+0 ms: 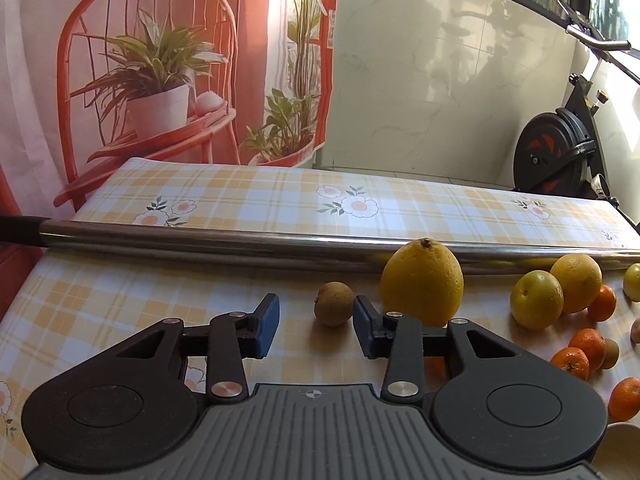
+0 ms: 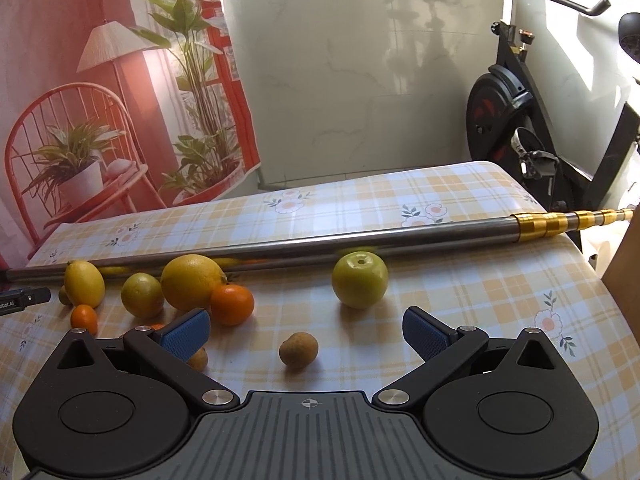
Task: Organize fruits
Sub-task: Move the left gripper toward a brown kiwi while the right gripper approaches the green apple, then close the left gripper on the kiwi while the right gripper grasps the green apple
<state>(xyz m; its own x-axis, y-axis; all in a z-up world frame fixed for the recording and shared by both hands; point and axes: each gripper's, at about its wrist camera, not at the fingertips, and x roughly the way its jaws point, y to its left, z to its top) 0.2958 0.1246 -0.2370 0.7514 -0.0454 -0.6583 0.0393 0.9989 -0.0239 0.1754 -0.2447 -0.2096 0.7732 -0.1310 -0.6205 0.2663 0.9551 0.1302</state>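
**Ana:** Left wrist view has the left tool (image 1: 316, 326) with its blue pads partly apart and nothing between them. A small brown round fruit (image 1: 334, 304) sits just beyond the right pad, with a big yellow lemon (image 1: 422, 282) standing on end beside it.

**Ben:** And further right?

**Ana:** A yellow-green plum-like fruit (image 1: 536, 300) touching a larger orange-yellow citrus (image 1: 578, 282), then several small tangerines (image 1: 588, 346), bright orange with glossy skin. All lie on the checked counter (image 1: 120, 300), this side of a steel pole (image 1: 200, 236).

**Ben:** Right wrist view?

**Ana:** The right tool (image 2: 306, 334) is spread wide and empty. A dull tan, rough-skinned round fruit (image 2: 298, 350) lies on the counter between its pads, touching neither. A green apple (image 2: 360, 280) stands farther back near the pole, stem hollow upward.
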